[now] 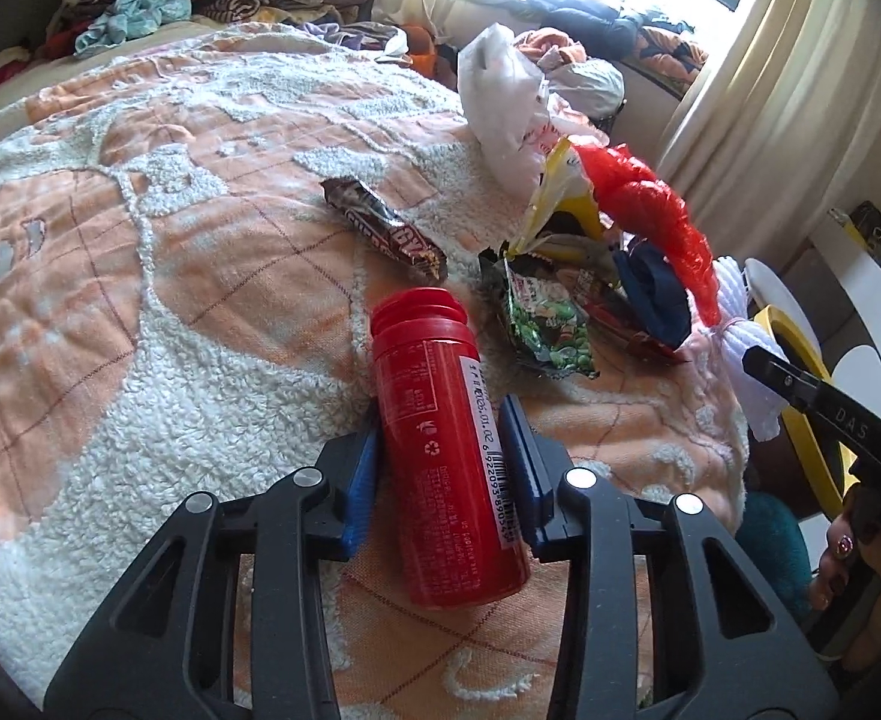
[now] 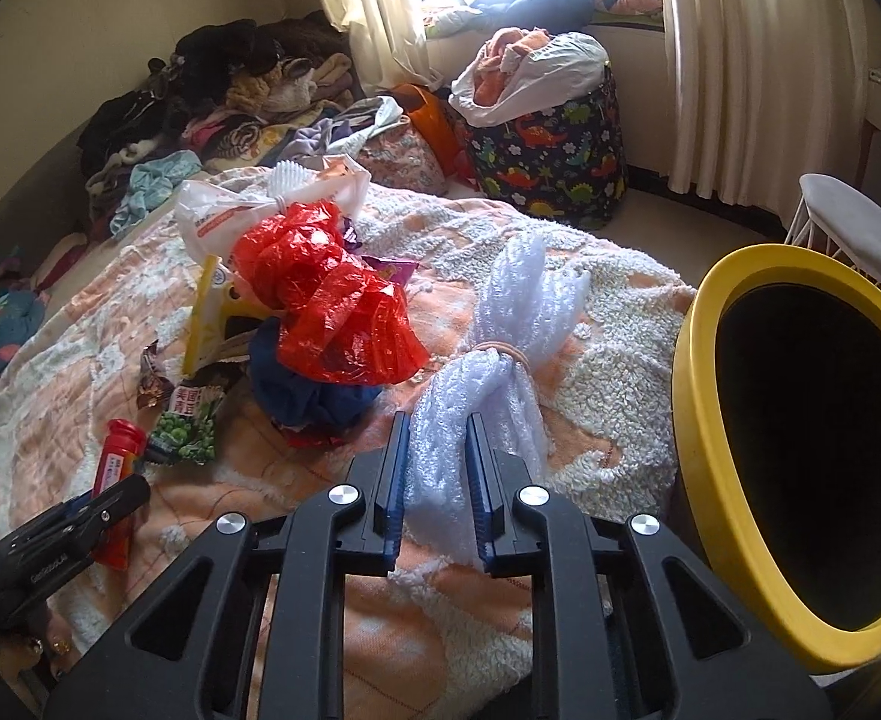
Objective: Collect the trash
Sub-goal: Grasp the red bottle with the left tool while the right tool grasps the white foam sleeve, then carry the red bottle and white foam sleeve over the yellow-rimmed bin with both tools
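A red plastic bottle [image 1: 440, 420] lies on the orange and white bedspread [image 1: 140, 252], cap pointing away. My left gripper [image 1: 440, 450] is shut on it, a blue pad pressed on each side of its body. In the right wrist view a white foam-net bundle [image 2: 500, 330], tied at the middle with a band, lies near the bed's edge. My right gripper [image 2: 438, 456] is shut on its lower end. More trash lies between them: a brown candy wrapper [image 1: 380, 222], a green pea snack bag [image 1: 548, 330], a red plastic bag [image 1: 656, 210] and a white plastic bag [image 1: 500, 108].
A yellow-rimmed bin [image 2: 710, 450] stands open just right of the bed edge, beside a white stool [image 2: 854, 222]. A dinosaur-print basket [image 2: 554, 162] stuffed with clothes stands by the curtains. Piled clothes [image 2: 230, 102] cover the far side of the bed.
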### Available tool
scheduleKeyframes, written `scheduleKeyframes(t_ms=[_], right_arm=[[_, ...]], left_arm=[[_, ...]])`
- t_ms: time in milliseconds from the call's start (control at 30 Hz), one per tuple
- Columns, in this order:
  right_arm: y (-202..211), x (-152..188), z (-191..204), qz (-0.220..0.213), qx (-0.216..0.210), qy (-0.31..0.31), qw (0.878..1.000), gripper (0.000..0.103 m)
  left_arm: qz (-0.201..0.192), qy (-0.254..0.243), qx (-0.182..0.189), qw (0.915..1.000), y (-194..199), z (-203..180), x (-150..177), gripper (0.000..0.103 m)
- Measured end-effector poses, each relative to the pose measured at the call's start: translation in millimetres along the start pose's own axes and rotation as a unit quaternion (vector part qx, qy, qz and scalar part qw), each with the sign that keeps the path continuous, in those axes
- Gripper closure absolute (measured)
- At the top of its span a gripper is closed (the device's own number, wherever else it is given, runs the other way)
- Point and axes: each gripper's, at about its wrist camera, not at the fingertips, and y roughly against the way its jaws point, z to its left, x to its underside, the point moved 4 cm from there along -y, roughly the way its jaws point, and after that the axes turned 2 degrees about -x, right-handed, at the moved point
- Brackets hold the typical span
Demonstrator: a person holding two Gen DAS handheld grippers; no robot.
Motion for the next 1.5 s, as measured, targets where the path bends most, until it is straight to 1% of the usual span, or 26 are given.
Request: scheduleKeyframes(t_ms=[167,267,500,767,1067,1500], right_arm=[[14.7,-0.7,-2.7,-0.020,-0.013,0.008,1.000,0.087],[23.7,-0.7,-4.6,-0.034,-0.020,0.014,0.999,0.087],[44.3,-2.9,-13.6,-0.057,-0.024,0.018,0.998,0.088],[62.7,-6.2,-29.8,-0.073,-0.027,0.007,0.997,0.088],[84.3,-12.7,-53.4,-0.097,-0.019,-0.013,0.995,0.088],[101.0,-14.8,-92.4,-0.116,-0.004,-0.056,0.992,0.088]], left_arm=[[-0.038,-0.012,0.008,0.9992,22.2,-7.1,-5.7,0.074],[-0.048,-0.018,0.019,0.9985,29.2,-16.1,-10.2,0.074],[-0.071,-0.053,0.044,0.9951,39.3,-52.8,-23.8,0.074],[-0.077,-0.085,0.070,0.9910,38.4,-92.9,-33.1,0.074],[-0.091,-0.112,0.096,0.9848,37.8,-141.1,-44.4,0.074],[-0.092,-0.147,0.122,0.9773,30.0,-198.3,-45.2,0.074]])
